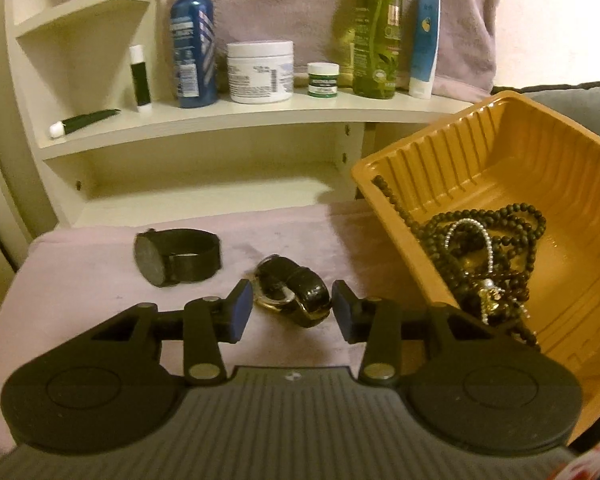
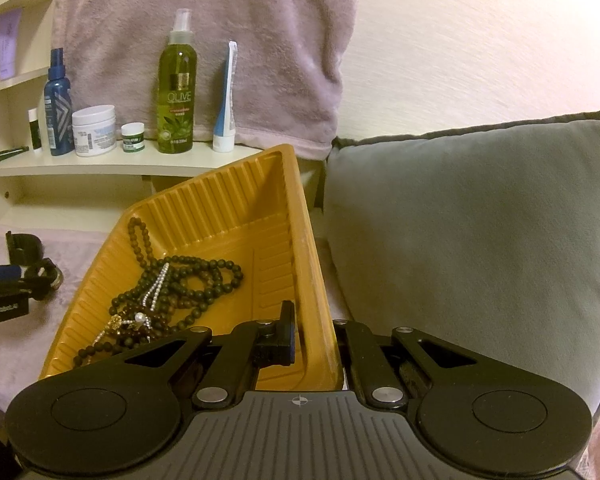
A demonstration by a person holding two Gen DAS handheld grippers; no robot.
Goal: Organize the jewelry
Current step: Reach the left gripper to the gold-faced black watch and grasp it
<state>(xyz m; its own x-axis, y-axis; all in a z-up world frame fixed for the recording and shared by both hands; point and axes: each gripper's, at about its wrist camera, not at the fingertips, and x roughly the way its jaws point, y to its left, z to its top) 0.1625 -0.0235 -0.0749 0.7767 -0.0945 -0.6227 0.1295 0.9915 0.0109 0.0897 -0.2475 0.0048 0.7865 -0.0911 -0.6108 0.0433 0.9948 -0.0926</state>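
Dim warm yellowish indoor light; soft, grainy focus; strong fisheye bending at edges; dark corners.

right tool's (image 2: 314, 344) outer finger hidden behind tray wall (image 2: 320, 300) — bead strand (image 1: 520, 332) partly hidden

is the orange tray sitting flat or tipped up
Tipped. The right gripper is shut on the orange tray rim, one finger inside the wall; the tray leans, and the bead necklaces bunch at its low end.

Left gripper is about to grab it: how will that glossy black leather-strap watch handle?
The strap watch lies curled in a loop, so it will probably squash when pinched. Its glossy strap may slip on the pads. It looks light.
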